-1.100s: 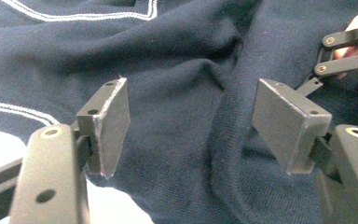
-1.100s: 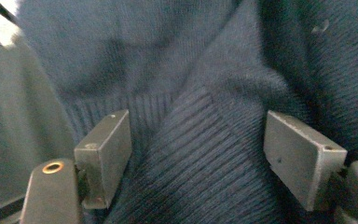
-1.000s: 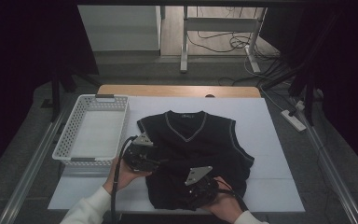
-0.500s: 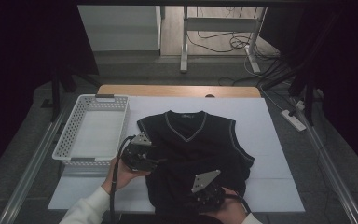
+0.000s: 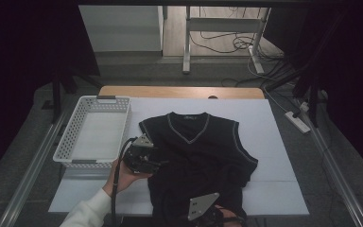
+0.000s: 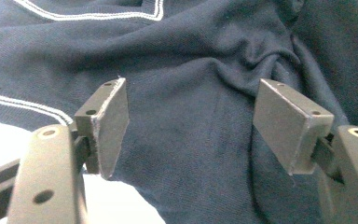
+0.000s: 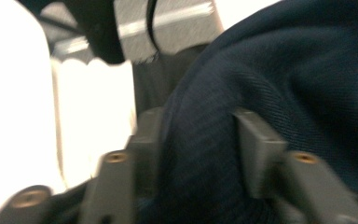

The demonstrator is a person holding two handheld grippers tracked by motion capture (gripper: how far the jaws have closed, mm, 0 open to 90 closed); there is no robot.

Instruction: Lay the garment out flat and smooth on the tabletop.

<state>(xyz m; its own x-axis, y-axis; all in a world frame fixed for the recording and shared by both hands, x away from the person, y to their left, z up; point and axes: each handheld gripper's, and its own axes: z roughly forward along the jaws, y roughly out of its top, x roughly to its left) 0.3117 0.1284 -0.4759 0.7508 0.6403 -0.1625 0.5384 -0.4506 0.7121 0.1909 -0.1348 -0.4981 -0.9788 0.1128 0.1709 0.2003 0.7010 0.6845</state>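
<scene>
The high view was dim overall, its corners and both side edges sinking into near black. The brightest patch was the white desk point(image 5: 274, 142) at the centre, lit evenly from above, with a paler floor strip toward 12 o'clock. The dark vest point(image 5: 198, 161) swallowed detail, its folds barely readable. The left gripper view was bright and sharp, the weave crisp, with the white surface blown out at 8 o'clock. The right gripper view was smeared by motion blur; its fingers point(image 7: 256, 149) and the cloth were soft, and white areas from 9 to 11 o'clock glared without texture.
</scene>
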